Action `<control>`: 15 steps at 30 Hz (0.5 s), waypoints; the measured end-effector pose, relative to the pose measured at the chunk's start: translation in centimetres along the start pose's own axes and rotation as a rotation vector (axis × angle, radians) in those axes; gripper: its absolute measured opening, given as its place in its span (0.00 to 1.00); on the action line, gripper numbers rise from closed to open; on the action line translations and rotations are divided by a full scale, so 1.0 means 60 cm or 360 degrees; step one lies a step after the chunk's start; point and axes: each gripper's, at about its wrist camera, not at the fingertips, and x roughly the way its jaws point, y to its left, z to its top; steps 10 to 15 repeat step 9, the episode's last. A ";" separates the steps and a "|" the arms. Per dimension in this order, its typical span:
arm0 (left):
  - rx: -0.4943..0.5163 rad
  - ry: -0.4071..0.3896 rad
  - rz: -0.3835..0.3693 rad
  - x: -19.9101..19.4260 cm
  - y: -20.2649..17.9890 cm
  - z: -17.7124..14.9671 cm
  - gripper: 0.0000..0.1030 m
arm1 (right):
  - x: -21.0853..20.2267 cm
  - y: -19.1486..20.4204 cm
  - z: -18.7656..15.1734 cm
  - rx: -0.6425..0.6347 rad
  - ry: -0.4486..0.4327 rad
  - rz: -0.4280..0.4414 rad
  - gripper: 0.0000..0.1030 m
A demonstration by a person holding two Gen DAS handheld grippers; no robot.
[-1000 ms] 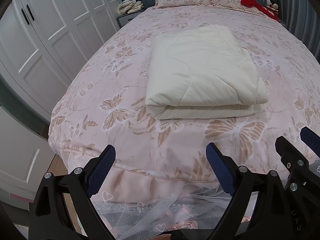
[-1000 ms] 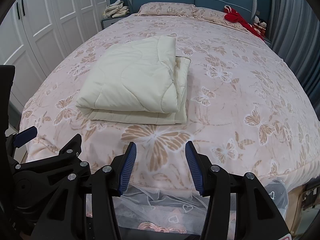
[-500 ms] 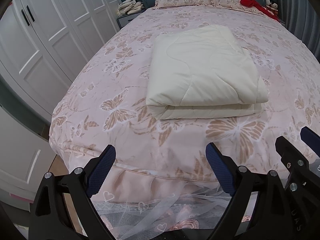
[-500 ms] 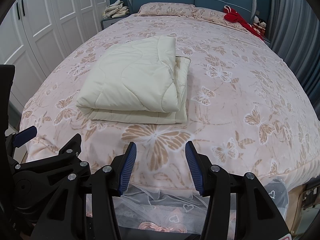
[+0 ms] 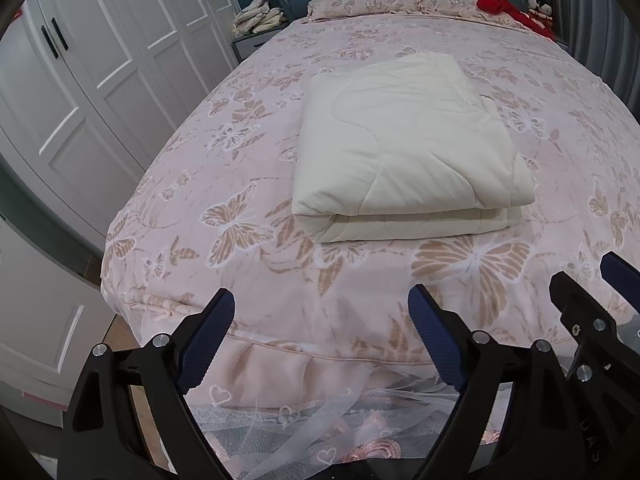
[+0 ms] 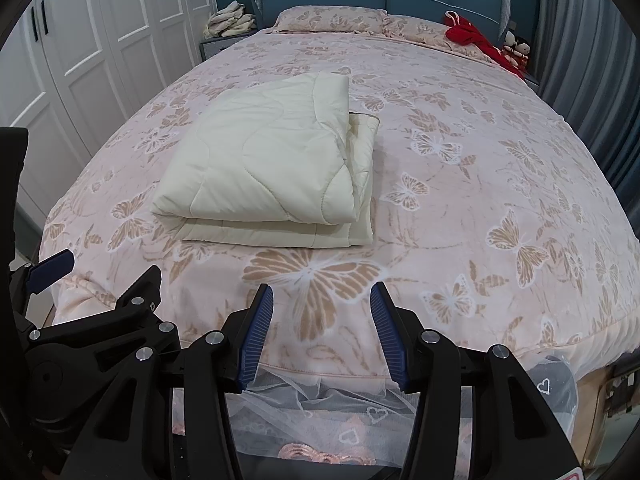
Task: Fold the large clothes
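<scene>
A cream quilted blanket lies folded into a thick rectangle on the pink butterfly-print bed. It also shows in the right wrist view, left of centre on the bed. My left gripper is open and empty, held over the foot edge of the bed, well short of the blanket. My right gripper is open and empty, also at the foot edge, apart from the blanket. Each gripper shows at the side of the other's view.
White wardrobe doors stand along the left. A nightstand with folded cloths is at the back left. Pillows and red fabric lie at the blue headboard. Grey curtains hang on the right. Lace trim hangs at the bed's foot.
</scene>
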 end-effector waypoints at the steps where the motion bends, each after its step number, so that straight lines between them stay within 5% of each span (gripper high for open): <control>1: -0.0002 0.0001 -0.0002 0.000 0.001 0.000 0.83 | 0.000 0.000 0.000 -0.0001 -0.0001 0.0000 0.49; 15: 0.0007 -0.0010 0.0014 -0.001 -0.002 0.002 0.82 | 0.000 -0.004 -0.001 -0.0005 0.0001 0.0003 0.49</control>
